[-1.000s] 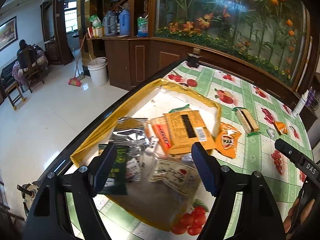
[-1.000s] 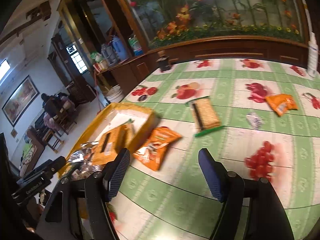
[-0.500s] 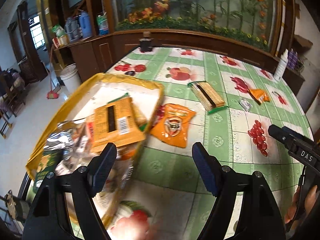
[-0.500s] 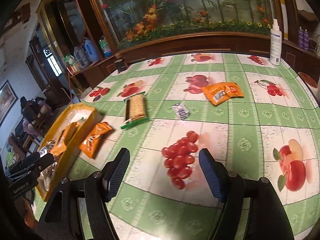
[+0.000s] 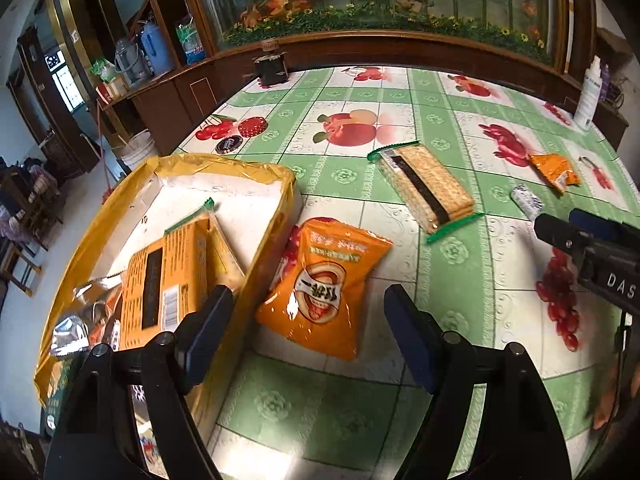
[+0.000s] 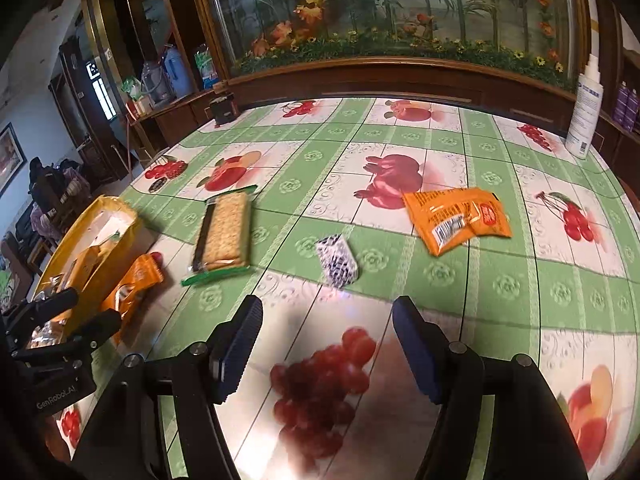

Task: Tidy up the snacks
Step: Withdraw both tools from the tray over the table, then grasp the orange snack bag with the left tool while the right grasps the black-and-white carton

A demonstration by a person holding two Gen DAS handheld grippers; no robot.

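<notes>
A yellow-lined box [image 5: 256,168] at the table's left edge holds an orange pack [image 5: 164,276] and several other snacks. An orange snack bag [image 5: 324,288] lies on the table against the box's right side. My left gripper [image 5: 308,328] is open and empty, just before this bag. A cracker pack [image 6: 224,232], a small blue-and-white pack [image 6: 336,262] and a second orange bag [image 6: 456,218] lie farther right. My right gripper [image 6: 326,340] is open and empty, just short of the small pack. It also shows in the left wrist view [image 5: 592,248].
The table [image 6: 500,280] has a green and white fruit-print cloth. A white spray bottle [image 6: 584,116] stands at the far right. A dark small object [image 6: 222,110] stands at the far left edge. A wooden cabinet with a flower panel [image 6: 380,12] runs behind the table.
My left gripper has swung right, from over the box to the orange bag beside it. My right gripper has swung right, from the orange bag and crackers toward the small pack.
</notes>
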